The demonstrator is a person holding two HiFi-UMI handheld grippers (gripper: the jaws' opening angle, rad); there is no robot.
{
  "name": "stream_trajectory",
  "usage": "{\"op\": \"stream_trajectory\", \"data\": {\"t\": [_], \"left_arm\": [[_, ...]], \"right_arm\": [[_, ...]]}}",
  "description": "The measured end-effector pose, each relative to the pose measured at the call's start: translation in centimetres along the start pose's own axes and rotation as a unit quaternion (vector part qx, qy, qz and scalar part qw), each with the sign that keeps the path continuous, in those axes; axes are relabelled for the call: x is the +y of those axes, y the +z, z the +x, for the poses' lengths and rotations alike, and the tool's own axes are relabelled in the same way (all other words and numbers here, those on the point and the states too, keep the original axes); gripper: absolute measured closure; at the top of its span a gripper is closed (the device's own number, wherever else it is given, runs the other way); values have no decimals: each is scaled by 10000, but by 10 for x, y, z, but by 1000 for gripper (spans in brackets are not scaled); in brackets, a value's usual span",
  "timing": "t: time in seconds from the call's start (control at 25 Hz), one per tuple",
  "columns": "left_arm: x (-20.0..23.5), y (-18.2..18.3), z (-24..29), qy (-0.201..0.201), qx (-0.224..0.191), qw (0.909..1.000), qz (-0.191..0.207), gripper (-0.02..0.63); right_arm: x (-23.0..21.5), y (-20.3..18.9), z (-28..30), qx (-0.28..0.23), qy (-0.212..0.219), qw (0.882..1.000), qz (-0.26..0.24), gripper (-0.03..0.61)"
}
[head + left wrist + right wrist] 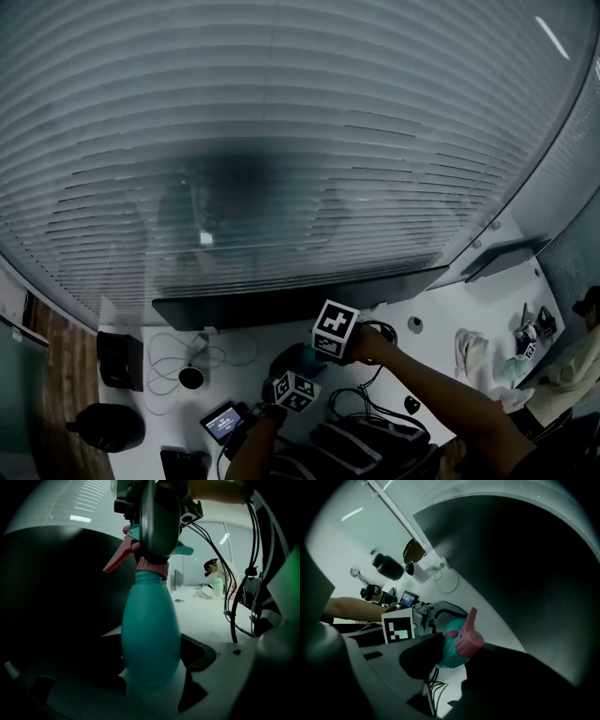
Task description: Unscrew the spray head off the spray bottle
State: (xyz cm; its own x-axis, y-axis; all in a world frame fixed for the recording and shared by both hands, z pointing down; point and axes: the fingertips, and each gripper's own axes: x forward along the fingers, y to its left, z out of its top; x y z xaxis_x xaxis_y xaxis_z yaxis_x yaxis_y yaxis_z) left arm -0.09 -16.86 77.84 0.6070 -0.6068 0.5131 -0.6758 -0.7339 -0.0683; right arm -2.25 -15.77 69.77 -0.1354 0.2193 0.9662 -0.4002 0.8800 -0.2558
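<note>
An office workspace.
A white desk (pixel 469 302) carried a dark monitor (pixel 300 298) and cables (pixel 342 398), beneath slatted blinds (pixel 281 141).

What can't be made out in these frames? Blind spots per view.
Left gripper view: the right gripper covers the spray head's top, nozzle hidden; the spray bottle's base is lost in shadow.
Right gripper view: its own fingers hide most of the bottle body; collar thread not visible.
Head view: bottle tiny and dark behind the marker cubes; neither grip readable.
</note>
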Motion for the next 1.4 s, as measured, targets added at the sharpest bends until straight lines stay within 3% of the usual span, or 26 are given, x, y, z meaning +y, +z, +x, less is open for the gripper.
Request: {"op": "stream_trajectory", "data": {"t": [0.12, 0.32, 0.68, 0.96, 1.16, 1.24, 1.32, 1.36, 1.4], "left_arm": [[0, -2, -2, 14, -194, 9998, -101, 242], [2, -4, -7, -84, -186, 9996, 212, 240], [-1, -1, -14, -186, -233, 9991, 293, 219], [6, -4, -28, -90, -202, 9997, 59, 219], [10, -5, -59, 17, -138, 9999, -83, 219], [12, -5, -76, 74, -77, 9999, -52, 219], [13, 3, -97, 71, -170, 9996, -214, 219], [12, 11, -109, 33, -293, 9991, -305, 219], [9, 23, -122, -25, -468, 9982, -370, 219]], "right_arm": [[4, 5, 2, 234, -204, 9987, -405, 457], [5, 6, 1, 217, -556, 9958, -694, 457], [17, 10, -7, -338, -433, 9967, -600, 457], [23, 15, -32, -666, -541, 9938, -703, 457], [29, -1, -62, -1366, -460, 9884, -468, 457], [30, -14, -81, -1853, -332, 9817, -283, 457], [29, -24, -110, -2644, -293, 9634, -319, 457], [30, -26, -128, -3193, -336, 9457, -504, 457], [32, -29, -147, -3801, -440, 9203, -814, 457]]}}
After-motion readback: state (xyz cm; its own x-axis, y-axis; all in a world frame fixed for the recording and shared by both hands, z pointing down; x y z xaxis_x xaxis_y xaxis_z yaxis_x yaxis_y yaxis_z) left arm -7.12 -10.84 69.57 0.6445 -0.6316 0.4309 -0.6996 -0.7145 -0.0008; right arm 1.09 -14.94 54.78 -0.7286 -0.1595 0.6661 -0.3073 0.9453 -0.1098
